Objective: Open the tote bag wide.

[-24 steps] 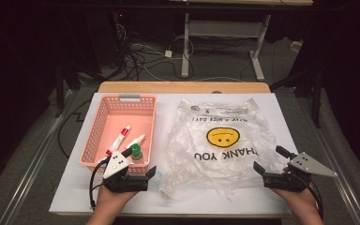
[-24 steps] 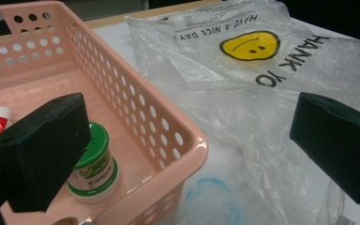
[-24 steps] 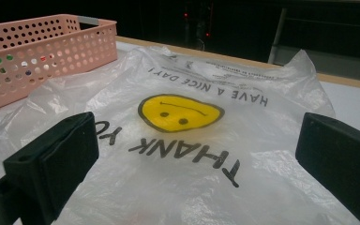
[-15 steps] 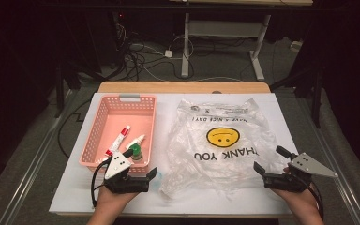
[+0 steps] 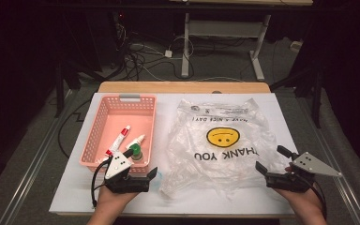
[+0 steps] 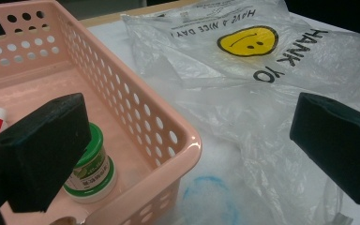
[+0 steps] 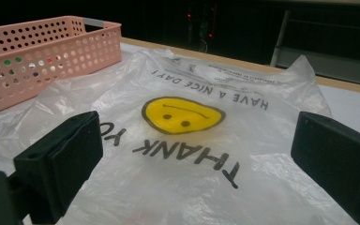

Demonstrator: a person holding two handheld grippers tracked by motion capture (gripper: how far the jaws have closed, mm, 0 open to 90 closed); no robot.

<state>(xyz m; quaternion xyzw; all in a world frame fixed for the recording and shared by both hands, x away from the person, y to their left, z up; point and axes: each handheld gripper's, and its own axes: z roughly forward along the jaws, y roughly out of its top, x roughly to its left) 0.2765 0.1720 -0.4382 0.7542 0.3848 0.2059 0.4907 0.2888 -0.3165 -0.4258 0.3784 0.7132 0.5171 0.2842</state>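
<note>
Basket (image 5: 104, 123) pink at table's left, holding a green-lidded jar (image 5: 134, 152) and tube (image 5: 117, 139) | my left gripper (image 5: 143, 177) low at its near corner, level, pointing right, jaws wide apart, empty | plastic bag (image 5: 220, 140) flat mid-table between my hands | my right gripper (image 5: 272, 164) near bag's right edge, pointing left, jaws spread, empty

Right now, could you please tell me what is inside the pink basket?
The pink basket holds a red-and-white tube, a small dropper bottle and a green-lidded jar; the left gripper covers its near corner.

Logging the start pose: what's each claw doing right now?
Left claw: open, holding nothing.
Right claw: open, holding nothing.
</note>
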